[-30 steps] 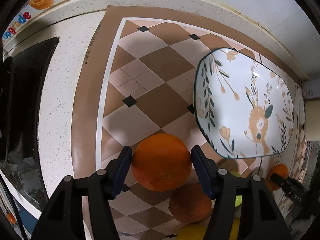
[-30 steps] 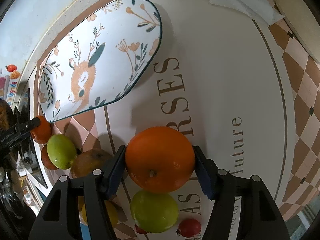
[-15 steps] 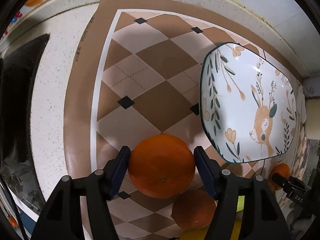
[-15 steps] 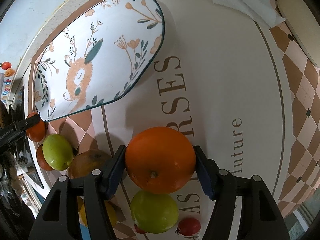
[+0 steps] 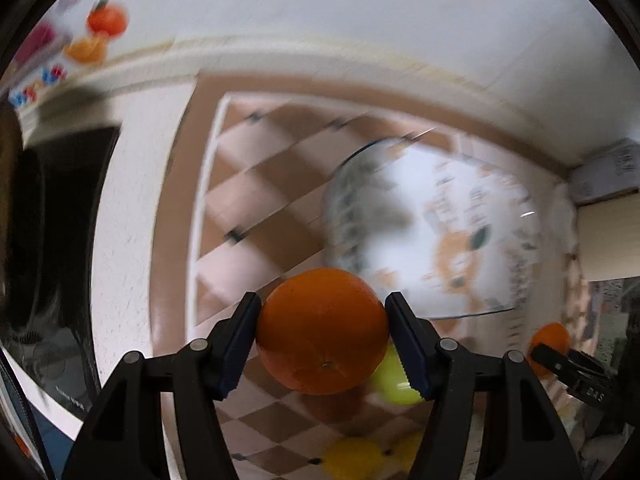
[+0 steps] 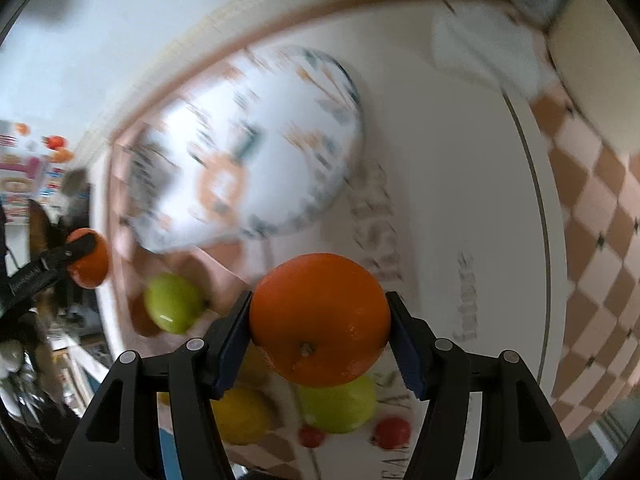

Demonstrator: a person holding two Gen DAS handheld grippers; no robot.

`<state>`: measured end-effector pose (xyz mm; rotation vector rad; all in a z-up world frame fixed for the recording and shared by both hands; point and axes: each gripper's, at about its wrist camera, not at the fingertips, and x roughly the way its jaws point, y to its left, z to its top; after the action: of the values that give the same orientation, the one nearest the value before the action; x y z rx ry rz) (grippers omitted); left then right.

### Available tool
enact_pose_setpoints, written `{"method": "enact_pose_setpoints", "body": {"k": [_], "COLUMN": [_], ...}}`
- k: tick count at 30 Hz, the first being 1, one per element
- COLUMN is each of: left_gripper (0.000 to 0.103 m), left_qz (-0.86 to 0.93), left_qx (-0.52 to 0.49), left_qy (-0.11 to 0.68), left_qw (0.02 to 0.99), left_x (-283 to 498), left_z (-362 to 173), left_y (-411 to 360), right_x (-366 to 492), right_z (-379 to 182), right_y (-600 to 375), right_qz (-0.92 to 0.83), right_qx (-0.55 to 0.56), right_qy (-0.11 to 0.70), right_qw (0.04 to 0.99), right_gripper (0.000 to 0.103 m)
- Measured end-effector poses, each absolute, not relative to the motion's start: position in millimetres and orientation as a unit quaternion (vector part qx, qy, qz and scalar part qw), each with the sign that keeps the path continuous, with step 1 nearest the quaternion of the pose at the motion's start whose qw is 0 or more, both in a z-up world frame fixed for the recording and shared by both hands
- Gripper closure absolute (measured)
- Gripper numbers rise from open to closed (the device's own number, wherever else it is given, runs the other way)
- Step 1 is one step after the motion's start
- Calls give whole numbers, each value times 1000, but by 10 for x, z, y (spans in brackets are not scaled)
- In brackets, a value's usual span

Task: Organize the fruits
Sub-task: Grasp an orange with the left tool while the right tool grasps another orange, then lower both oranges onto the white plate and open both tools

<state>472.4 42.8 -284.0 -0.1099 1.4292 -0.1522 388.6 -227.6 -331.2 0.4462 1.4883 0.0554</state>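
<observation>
My left gripper [image 5: 323,334] is shut on an orange [image 5: 322,330] and holds it above the mat, short of the deer-patterned plate [image 5: 436,232]. My right gripper [image 6: 319,320] is shut on another orange [image 6: 319,318], also held in the air near the plate [image 6: 248,176]. Each gripper with its orange shows at the edge of the other's view: the right one [image 5: 550,344] and the left one [image 6: 86,258]. Below lie a green fruit [image 6: 174,308], a yellow fruit [image 6: 240,416], another green fruit [image 6: 340,406] and two small red fruits [image 6: 392,432]. Both views are motion-blurred.
A checkered mat [image 5: 256,208] covers the speckled counter [image 5: 128,200]. A white cloth [image 6: 480,56] lies at the back right. A dark sink [image 5: 52,232] is to the left, and the wall [image 5: 360,20] runs close behind the plate.
Both grippers have risen and tilted up with their oranges, so more of the wall shows. The fruit pile now lies lower in both views.
</observation>
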Motion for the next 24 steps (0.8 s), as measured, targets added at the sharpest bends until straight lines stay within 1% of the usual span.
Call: {"method": "enact_pose_setpoints", "body": {"k": [2,5,11,16,20,21,22,23,24], "left_gripper": [41,41,41,41,40,40,40,40,38], "left_qz": [-83,-96,-85,-76,-67,-66,-65,-62,-60], "left_qx": [-52,-50,-43,-28,-24,-31,-37,-38,-37], "left_qy": [653,657,697,708,721,724,725,724,722], "left_qw": [751,746,710,702,690,686,684,686,688], "left_x": [4860,5102,5563,5675,5713,5722,5734,5741,5748], "left_z": [-2779,-2838,-3366,-3493,-3563,-3578,-3583,-3578,-3565], "left_y": [221,-28,-247,-267,-273,-260,-246,-236,-227], "right_x": [4117,4577,5266,5480,5495,5502,5512,5518,5518], "right_z": [-3224,-3251,-3535,-3627,-3761,-3747,-3736,-3708,-3650], "right_y": [-2228,-2093,-1914,-1909,-1890,-1910,-1911,-1927,-1954], "right_qz": [47,60,49,47,49,50,51,49,46], "right_qx": [200,167,78,55,43,48,51,52,53], "right_qy": [663,660,682,694,712,710,711,711,708], "right_qw": [720,730,725,716,699,701,700,699,702], "right_gripper": [37,37,37,37,35,34,25,18,9]}}
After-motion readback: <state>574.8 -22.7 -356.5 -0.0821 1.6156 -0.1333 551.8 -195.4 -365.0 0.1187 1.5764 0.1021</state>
